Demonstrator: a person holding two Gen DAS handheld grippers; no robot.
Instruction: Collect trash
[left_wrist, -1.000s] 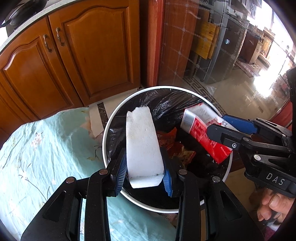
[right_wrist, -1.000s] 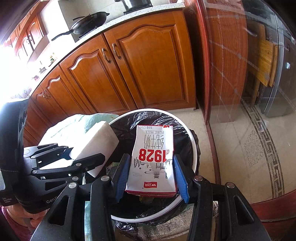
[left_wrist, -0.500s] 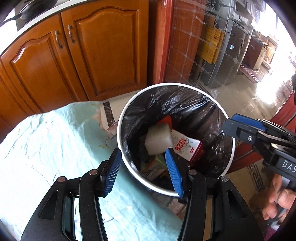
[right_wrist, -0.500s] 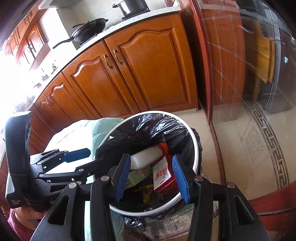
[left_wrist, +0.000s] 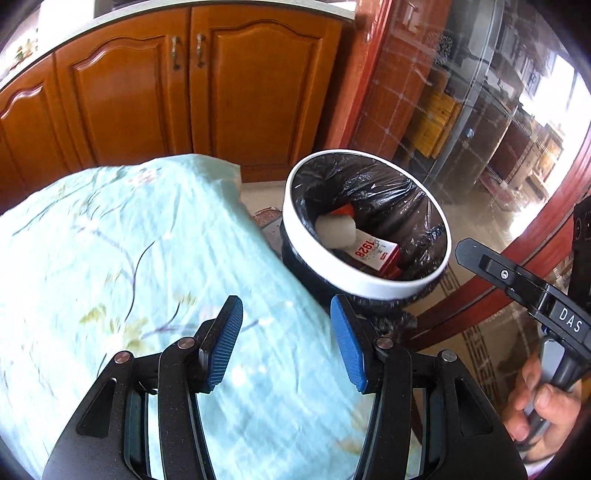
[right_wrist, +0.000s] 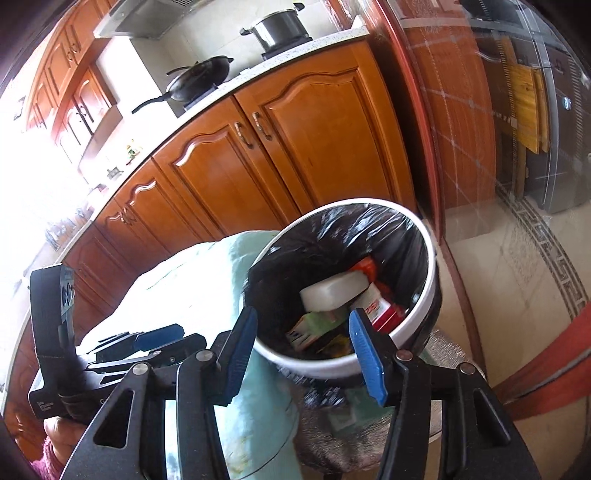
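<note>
A white-rimmed trash bin (left_wrist: 373, 284) lined with a black bag stands on the floor beside the table; it also shows in the right wrist view (right_wrist: 332, 363). Inside lie a white foam block (left_wrist: 336, 229) (right_wrist: 334, 291) and a red and white milk carton marked 1928 (left_wrist: 375, 253) (right_wrist: 376, 304), on top of other wrappers. My left gripper (left_wrist: 286, 343) is open and empty above the table's edge, short of the bin. My right gripper (right_wrist: 303, 347) is open and empty just above the bin's near rim.
A light green flowered tablecloth (left_wrist: 122, 258) covers the table left of the bin. Wooden kitchen cabinets (left_wrist: 192, 81) stand behind. A glass door with a red frame (left_wrist: 491, 122) is to the right. A black wok (right_wrist: 199, 79) and a pot sit on the counter.
Both grippers opened and dropped the foam block and the milk carton into the bin. Both have since pulled back and up from the bin; the left one now hangs over the tablecloth.
</note>
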